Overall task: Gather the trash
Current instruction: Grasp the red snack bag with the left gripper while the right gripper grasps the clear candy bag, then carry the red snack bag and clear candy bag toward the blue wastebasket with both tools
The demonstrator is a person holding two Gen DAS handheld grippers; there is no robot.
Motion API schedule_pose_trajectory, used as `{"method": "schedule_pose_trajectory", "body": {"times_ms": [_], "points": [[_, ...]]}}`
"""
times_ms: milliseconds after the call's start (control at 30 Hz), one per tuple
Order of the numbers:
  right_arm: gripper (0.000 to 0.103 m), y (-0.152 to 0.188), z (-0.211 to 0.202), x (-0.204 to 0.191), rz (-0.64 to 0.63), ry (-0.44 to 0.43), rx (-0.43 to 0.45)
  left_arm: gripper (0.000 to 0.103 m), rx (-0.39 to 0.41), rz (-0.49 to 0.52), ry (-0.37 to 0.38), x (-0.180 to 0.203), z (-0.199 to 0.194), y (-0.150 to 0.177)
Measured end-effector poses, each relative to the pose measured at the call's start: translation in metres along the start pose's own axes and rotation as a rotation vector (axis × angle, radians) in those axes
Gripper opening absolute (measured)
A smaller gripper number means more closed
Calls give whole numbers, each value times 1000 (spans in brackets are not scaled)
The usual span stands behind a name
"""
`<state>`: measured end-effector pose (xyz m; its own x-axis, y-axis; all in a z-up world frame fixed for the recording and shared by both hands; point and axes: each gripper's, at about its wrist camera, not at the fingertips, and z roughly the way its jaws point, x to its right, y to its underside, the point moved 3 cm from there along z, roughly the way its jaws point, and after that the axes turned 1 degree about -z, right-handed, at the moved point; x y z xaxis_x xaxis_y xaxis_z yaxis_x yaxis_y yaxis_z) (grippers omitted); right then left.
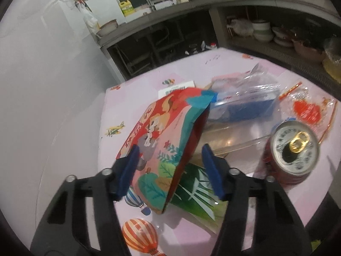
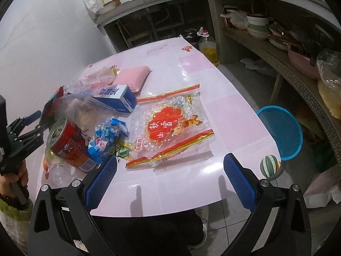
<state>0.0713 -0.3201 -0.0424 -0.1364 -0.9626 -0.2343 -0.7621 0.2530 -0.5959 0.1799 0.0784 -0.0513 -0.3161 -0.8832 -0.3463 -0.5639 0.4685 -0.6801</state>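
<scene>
1. The trash lay in a loose heap on the pink worktop [image 2: 191,68]: a red drink can [image 2: 70,147] on its side, a blue-and-white carton [image 2: 116,98], a crumpled blue wrapper [image 2: 108,136], a clear printed bag [image 2: 170,130] with a red emblem, and a colourful paper box [image 1: 166,140] at the left of the pile.
2. The left hand-held gripper [image 1: 168,170] stood with its blue pads to either side of the paper box. The left pad lay against the box's printed face; the right pad stood apart from the folded edge. So the jaws were spread and nothing was clamped — the box looked straddled, not held.
3. The right hand-held gripper [image 2: 168,181] hung wide open and empty over the near edge of the worktop, just short of the clear printed bag.
4. A blue mesh basket [image 2: 281,132] stood on the floor beside the worktop, to the right. It looked the likely place for the trash, though its inside could not be seen.
5. In my judgement the step in hand was the first pick — the left side taking the box.
6. The next move would call for closing the left jaws on the thin cardboard gently, since it would likely crush or slip, then lifting clear of the can just beside it.
</scene>
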Motion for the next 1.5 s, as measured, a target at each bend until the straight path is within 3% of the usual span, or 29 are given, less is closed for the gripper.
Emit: {"method": "schedule_pose_trajectory", "body": {"times_ms": [67, 300, 467, 733, 1033, 1333, 1400, 1500], "points": [[97, -1, 0, 3, 9, -8, 0, 41, -12, 9, -4, 0, 4, 2], [94, 0, 2, 16, 81, -70, -13, 25, 20, 50, -60, 6, -6, 7], [90, 0, 5, 30, 196, -168, -35, 14, 61, 51, -107, 8, -18, 9], [77, 0, 27, 49, 402, -283, -105, 11, 139, 2, -196, -4, -44, 10], [61, -3, 56, 53, 533, -338, -120, 10, 230, -168, -218, -39, -79, 13], [29, -4, 74, 50, 592, -369, -155, 9, 291, -302, -211, -67, -100, 19], [17, 0, 76, 54, 619, -389, -166, 9, 300, -324, -211, -72, -102, 22], [11, 4, 78, 54, 653, -414, -172, 9, 310, -352, -210, -78, -105, 24]]}}
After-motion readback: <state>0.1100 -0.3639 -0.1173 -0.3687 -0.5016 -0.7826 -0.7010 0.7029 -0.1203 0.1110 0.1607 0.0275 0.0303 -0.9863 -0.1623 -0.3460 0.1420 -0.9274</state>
